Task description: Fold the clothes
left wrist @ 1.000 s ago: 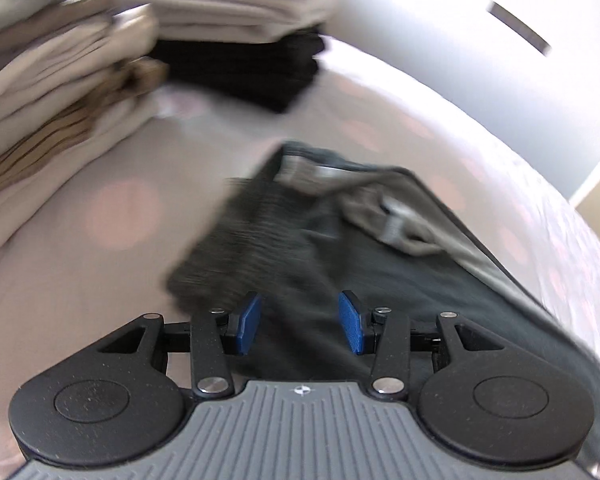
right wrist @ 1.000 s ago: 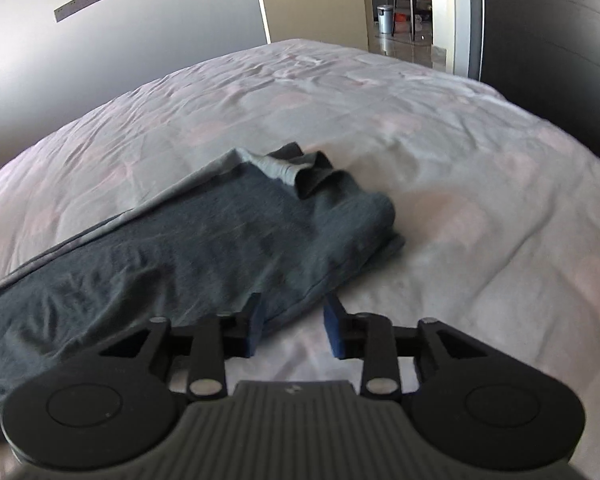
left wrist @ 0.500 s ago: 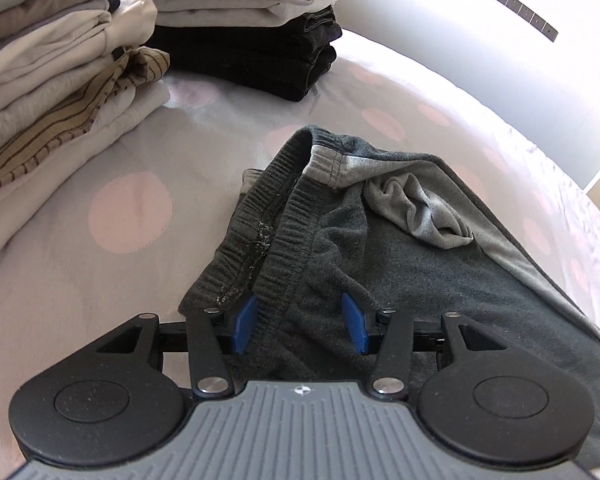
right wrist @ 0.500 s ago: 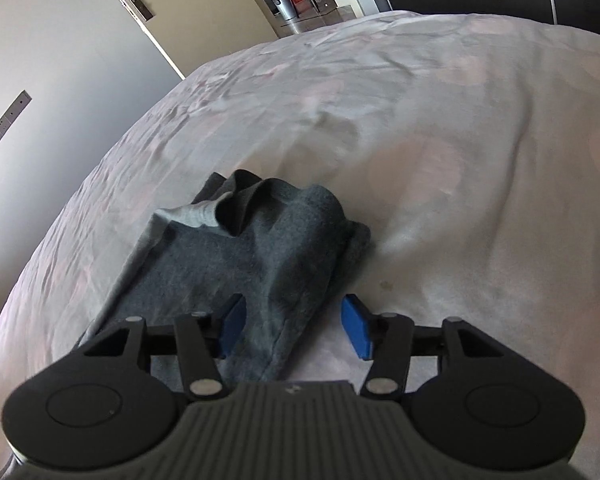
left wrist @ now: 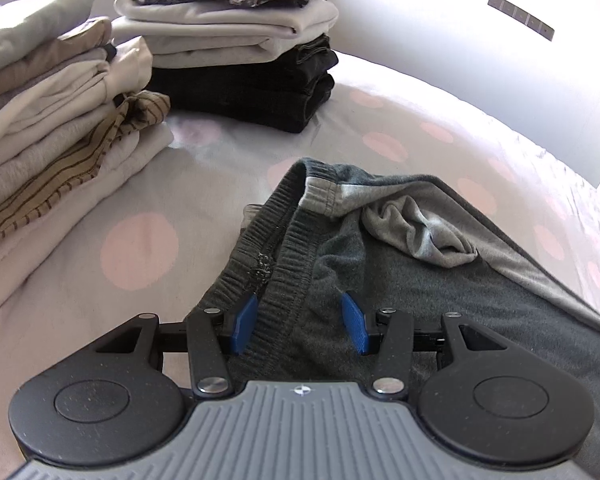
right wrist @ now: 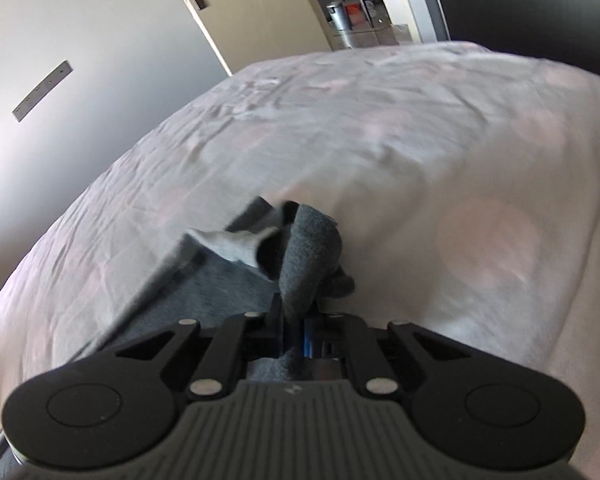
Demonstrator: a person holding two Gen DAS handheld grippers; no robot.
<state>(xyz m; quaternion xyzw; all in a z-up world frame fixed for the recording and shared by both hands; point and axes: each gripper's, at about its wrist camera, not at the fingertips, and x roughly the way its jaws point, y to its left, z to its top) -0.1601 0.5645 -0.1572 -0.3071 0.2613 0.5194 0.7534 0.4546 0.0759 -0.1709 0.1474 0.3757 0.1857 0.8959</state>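
Dark grey sweatpants [left wrist: 400,280] lie on the bed, their ribbed waistband [left wrist: 288,248] toward my left gripper and a light grey lining turned out. My left gripper [left wrist: 299,328] rests low over the waistband. Its blue pads stand apart, the band lies flat between them, and they do not squeeze it. In the right wrist view the far end of the pants [right wrist: 308,256] is bunched up into a ridge. My right gripper [right wrist: 296,336] is closing its jaws on that ridge, and the pads pinch the fabric.
Two stacks of folded clothes stand on the bed: a pale one with a striped piece [left wrist: 52,136] at left, and a white-and-black one [left wrist: 240,60] behind it. The dotted sheet [left wrist: 140,244] spreads around them. A door [right wrist: 260,8] and a wall lie past the bed [right wrist: 420,160].
My right gripper has closed from well apart onto the pants' end, and the cloth now stands bunched between its pads. The left gripper has stayed over the waistband at the same width.
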